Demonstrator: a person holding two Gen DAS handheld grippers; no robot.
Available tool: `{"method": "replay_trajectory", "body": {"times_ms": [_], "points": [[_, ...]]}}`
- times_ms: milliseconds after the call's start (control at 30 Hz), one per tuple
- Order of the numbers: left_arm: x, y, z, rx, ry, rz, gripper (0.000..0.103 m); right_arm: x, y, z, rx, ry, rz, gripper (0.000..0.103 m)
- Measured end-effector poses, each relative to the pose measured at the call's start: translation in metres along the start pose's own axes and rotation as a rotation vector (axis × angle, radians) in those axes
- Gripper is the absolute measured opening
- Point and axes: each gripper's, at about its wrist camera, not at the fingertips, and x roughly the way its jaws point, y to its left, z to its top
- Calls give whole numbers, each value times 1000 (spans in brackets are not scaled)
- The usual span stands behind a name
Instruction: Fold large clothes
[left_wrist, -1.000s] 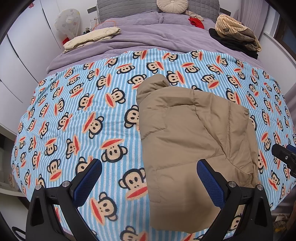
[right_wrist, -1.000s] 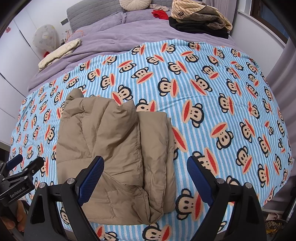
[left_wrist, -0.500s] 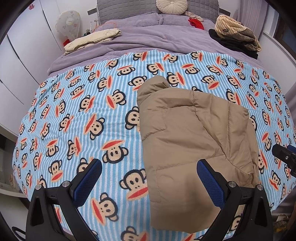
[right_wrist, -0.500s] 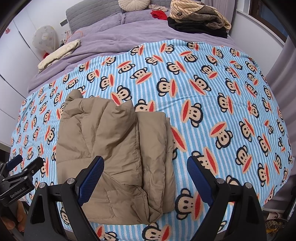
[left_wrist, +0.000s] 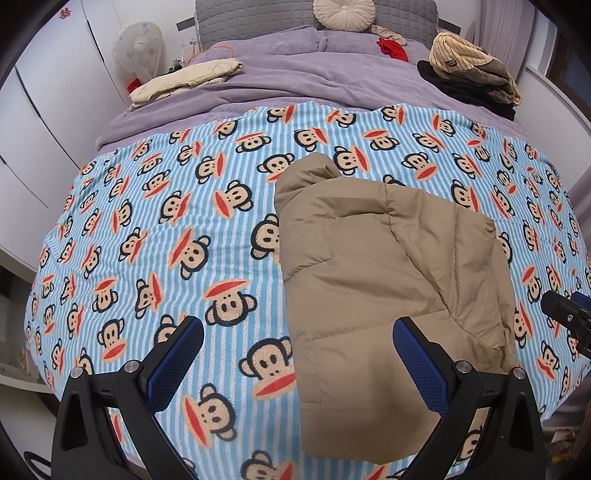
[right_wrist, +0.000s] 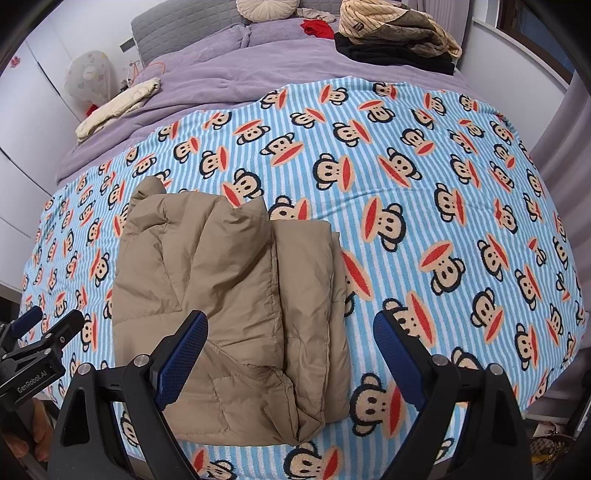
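Two hand-held grippers (left_wrist: 297, 363) (right_wrist: 290, 356) gaping, tan jacket (right_wrist: 229, 302) folded

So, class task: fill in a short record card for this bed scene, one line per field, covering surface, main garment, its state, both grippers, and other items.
surface: monkey-print blanket
main garment: tan padded jacket
state: folded into a compact bundle, lying flat
left gripper: open, above the jacket, holding nothing
right gripper: open, above the jacket's right edge, holding nothing
other items: clothes pile at the far right, cream garment at the far left
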Motion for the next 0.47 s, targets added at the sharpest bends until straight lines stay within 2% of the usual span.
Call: {"method": "replay_trajectory", "body": {"times_ms": [267,467], "points": [[-1,4,1,-28,11,-16,102,1,0,-2,0,7,1,93],[-1,0,-1,-12,7,-21,102,2,0,-10,7,10,1,93]]}}
